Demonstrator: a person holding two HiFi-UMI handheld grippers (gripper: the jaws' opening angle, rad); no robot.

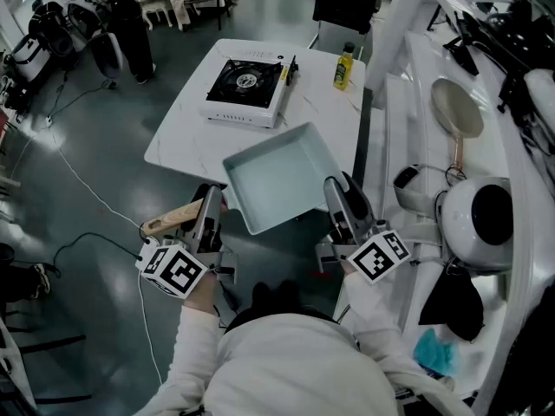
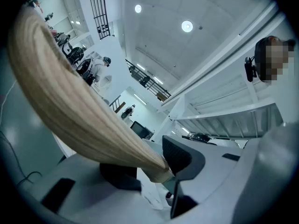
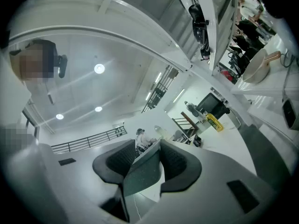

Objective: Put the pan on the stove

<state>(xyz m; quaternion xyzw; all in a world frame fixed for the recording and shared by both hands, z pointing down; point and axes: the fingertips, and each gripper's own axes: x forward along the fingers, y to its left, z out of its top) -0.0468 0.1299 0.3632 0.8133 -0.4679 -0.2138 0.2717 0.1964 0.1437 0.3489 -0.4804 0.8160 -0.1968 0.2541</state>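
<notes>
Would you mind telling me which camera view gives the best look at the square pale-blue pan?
The head view: it shows nearly the whole square pale-blue pan with its light wooden handle. The left gripper view shows only that handle; the right gripper view only a sliver of the rim.

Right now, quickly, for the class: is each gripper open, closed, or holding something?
Left gripper: closed on the wooden handle of the pan.
Right gripper: closed on the pan's rim.
</notes>
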